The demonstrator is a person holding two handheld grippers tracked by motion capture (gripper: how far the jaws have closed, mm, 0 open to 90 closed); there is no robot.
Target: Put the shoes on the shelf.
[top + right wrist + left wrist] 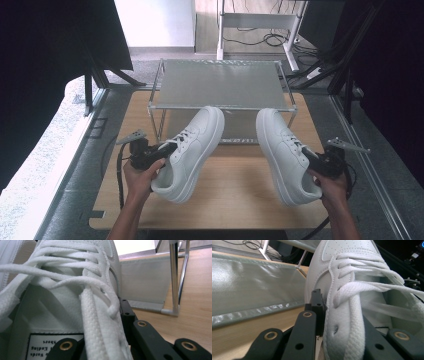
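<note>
Wooden tabletop point(240, 190) fills the near ground, pale and bare, with a person's two forearms coming in from the bottom edge. Each hand holds a black two-jaw gripper, and each gripper carries one white lace-up sneaker above the table. The left gripper point(162, 150) is clamped on the left sneaker point(192, 152) at the edge of the upper beside the laces, one jaw outside and one apparently tucked inside the opening, as the left gripper view shows. The right gripper point(312, 160) pinches the right sneaker point(287, 155) the same way, by its eyelet edge next to the tongue. Both shoes hang tilted, toes pointing away from the person. They look light, with soft, flexible uppers that would bend under their own weight, so a hold on the firm stitched collar or eyelet strip seems the safest; the smooth leather-like sides may slip. Just beyond the toes stands a low shoe rack point(220, 85) with a chrome frame and a grey fabric shelf. Farther back lie floor cables and dark curtains.
</note>
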